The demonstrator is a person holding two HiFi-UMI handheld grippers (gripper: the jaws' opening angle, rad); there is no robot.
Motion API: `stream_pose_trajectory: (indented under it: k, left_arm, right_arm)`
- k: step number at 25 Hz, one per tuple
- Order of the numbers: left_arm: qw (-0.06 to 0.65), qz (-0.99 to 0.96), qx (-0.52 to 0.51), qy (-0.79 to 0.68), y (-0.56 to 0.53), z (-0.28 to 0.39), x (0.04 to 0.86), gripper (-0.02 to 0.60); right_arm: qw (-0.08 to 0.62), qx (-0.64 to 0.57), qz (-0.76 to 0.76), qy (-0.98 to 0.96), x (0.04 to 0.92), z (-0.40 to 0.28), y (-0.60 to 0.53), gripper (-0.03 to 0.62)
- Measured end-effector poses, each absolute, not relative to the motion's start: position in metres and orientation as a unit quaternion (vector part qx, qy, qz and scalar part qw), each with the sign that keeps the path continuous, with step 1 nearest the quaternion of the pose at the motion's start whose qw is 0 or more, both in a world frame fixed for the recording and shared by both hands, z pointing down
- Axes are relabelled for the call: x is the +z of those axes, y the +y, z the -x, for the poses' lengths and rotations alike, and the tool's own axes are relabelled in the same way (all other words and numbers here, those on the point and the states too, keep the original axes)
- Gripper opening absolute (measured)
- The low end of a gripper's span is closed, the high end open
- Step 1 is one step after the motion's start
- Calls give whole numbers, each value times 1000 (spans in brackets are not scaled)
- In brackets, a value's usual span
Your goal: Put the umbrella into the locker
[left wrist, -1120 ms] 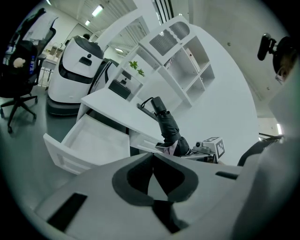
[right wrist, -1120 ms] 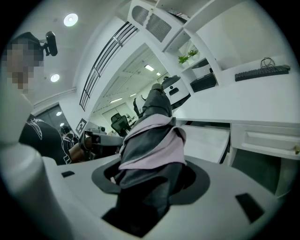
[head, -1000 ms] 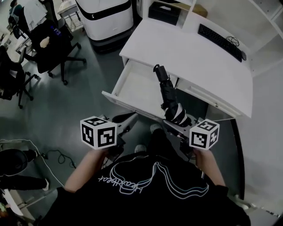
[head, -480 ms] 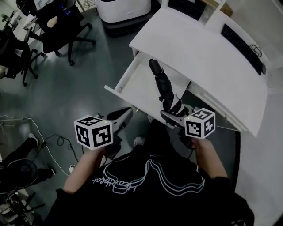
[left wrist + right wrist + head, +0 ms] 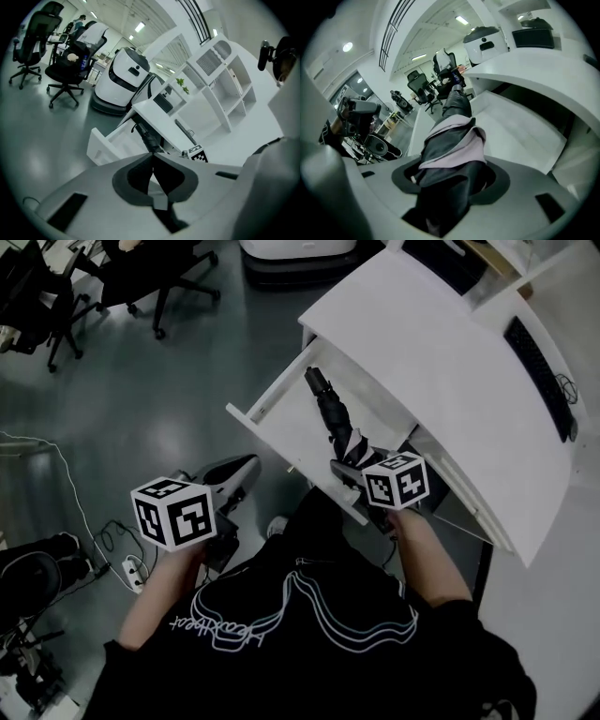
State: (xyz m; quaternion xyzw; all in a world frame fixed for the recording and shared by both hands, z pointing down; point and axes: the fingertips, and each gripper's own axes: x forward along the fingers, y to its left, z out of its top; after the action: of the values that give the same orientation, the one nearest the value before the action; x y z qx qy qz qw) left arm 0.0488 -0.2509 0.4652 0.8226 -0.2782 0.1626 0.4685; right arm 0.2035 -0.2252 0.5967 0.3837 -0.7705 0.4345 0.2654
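A folded black-and-white umbrella [image 5: 336, 420] slants down over the open white drawer [image 5: 279, 424] of the desk, its handle end pointing into the drawer. My right gripper [image 5: 352, 468] is shut on the umbrella's canopy end, at the drawer's near right corner. In the right gripper view the umbrella [image 5: 449, 140] fills the jaws and runs away toward the drawer floor [image 5: 511, 126]. My left gripper [image 5: 246, 467] hangs to the left of the drawer front, apart from it, with its jaws closed and nothing between them. The left gripper view shows the left gripper [image 5: 152, 164] and the drawer [image 5: 115, 143] beyond.
The white desk top [image 5: 441, 381] overhangs the drawer, with a keyboard [image 5: 544, 371] at its far right. Black office chairs [image 5: 141, 268] stand on the grey floor at the upper left. A white machine [image 5: 123, 82] stands behind the desk. Cables [image 5: 112, 531] lie on the floor at left.
The right gripper has lowered the umbrella toward the drawer, its handle end now down inside. The left gripper has drifted down and left. The head view has swung, shifting the desk right.
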Motion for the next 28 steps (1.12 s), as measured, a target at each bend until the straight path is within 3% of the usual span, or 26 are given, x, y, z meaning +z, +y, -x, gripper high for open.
stream_pose_trajectory:
  k: [7, 28]
  left_arm:
    - [483, -812, 137, -299, -258, -34, 472, 5]
    - [520, -782, 106, -327, -283, -22, 486, 5]
  right_arm:
    - [341, 438, -366, -747, 647, -200, -230, 250]
    - [422, 450, -334, -713, 727, -189, -238, 266]
